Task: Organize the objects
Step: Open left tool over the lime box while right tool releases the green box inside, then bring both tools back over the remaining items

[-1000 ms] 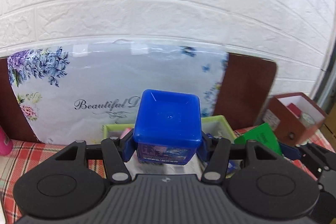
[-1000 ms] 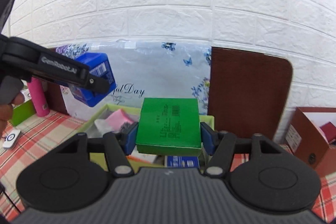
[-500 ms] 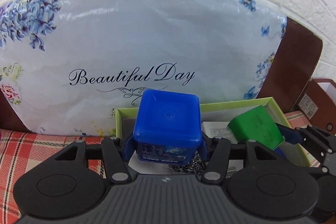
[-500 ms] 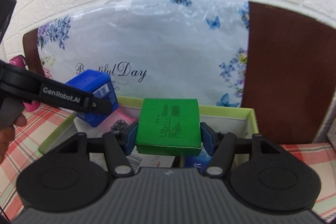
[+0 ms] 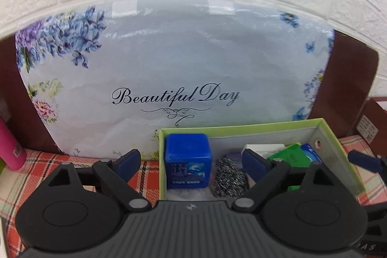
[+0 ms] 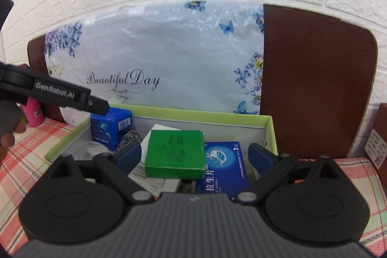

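Both pairs of fingers have just been opening, and each has let go of its load into the green-rimmed box (image 6: 271,129). Your left gripper (image 5: 191,161) now stands with its fingers spread well apart; the blue cube (image 5: 187,162) that it was clamped on a second ago sits free between them, tucked into the far left corner of the box, with clear gaps to both pads. Just to its right lies a steel scourer (image 5: 229,175).

Your right gripper (image 6: 194,156) is likewise wide open. The green packet (image 6: 175,152) it was carrying has dropped clear of the pads and rests, a little tilted, on top of the white carton (image 6: 154,175) and against the blue tablet box (image 6: 222,166) in the middle of the box. From this side you can see the left gripper's arm reaching in over the cube.

So both items look delivered, and this step of the tidying seems done. Next, I'd judge, you lift both grippers straight out without clipping the box wall, then look for whatever remains on the checked worktop (image 6: 29,156), such as the pink bottle (image 5: 11,151) at far left.
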Motion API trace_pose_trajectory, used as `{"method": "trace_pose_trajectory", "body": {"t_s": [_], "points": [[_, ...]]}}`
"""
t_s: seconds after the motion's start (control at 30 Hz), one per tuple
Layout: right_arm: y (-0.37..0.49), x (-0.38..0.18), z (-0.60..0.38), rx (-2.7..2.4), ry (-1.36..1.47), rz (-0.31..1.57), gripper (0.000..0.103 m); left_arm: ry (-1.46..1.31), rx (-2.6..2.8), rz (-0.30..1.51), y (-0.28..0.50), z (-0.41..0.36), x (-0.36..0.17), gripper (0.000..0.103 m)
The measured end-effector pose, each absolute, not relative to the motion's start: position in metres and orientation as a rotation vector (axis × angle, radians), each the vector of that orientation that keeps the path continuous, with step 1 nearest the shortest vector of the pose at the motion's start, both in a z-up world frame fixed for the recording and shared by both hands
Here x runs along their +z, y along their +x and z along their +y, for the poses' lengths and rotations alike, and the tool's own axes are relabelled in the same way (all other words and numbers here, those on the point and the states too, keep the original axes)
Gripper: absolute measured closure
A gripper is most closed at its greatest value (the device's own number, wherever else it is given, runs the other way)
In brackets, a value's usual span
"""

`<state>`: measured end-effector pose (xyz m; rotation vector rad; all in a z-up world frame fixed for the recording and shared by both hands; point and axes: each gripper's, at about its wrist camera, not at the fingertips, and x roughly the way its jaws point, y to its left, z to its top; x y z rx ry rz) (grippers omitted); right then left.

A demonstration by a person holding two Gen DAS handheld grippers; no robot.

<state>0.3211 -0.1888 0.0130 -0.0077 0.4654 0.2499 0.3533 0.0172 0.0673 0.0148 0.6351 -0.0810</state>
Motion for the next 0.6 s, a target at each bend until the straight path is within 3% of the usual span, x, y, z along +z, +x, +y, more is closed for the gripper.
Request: {"method": "trace_pose_trajectory", "body": {"t_s": [0.27, 0.6], "points": [[0.235, 0.057, -0.207, 0.277, 0.100, 0.319, 0.000, -0.053, -0.071, 0.592, 0.271, 0.008, 0.097, 0.009], [0.128, 0.052, -0.219, 0.247, 0.123, 0.291, 0.000, -0.034, -0.091, 0.551, 0.165, -0.001, 0.084, 0.009]]}}
